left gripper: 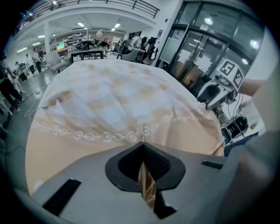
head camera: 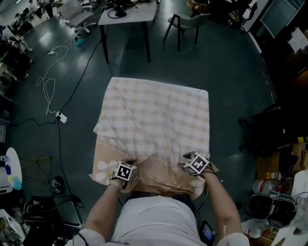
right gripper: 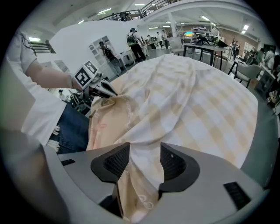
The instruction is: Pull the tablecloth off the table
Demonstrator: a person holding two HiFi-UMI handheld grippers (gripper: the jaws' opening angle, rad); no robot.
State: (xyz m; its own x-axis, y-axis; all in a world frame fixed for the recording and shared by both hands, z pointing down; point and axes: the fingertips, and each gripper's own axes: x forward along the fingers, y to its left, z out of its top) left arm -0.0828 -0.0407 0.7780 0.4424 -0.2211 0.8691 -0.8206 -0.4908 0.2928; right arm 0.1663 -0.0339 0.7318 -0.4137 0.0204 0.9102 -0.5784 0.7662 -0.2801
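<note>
A cream and beige checked tablecloth (head camera: 154, 115) covers the table, bunched and creased toward the near edge, where its plain beige border (head camera: 103, 166) hangs. My left gripper (head camera: 126, 166) is at the near left edge, shut on a fold of the border (left gripper: 146, 183). In the left gripper view the jaws (left gripper: 143, 168) meet with cloth pinched between them. My right gripper (head camera: 190, 157) is at the near right edge. Its jaws (right gripper: 144, 164) stand apart, and a ridge of tablecloth (right gripper: 144, 175) lies loosely between them. Each gripper shows in the other's view: the right gripper (left gripper: 218, 87) and the left gripper (right gripper: 98, 87).
A person's torso and arms fill the near edge of the head view. Beyond the table stand a grey desk (head camera: 127, 14) and a chair (head camera: 185, 21). Cables (head camera: 50, 89) and a power strip (head camera: 61, 116) lie on the floor at left. Boxes and gear (head camera: 272, 190) crowd the right.
</note>
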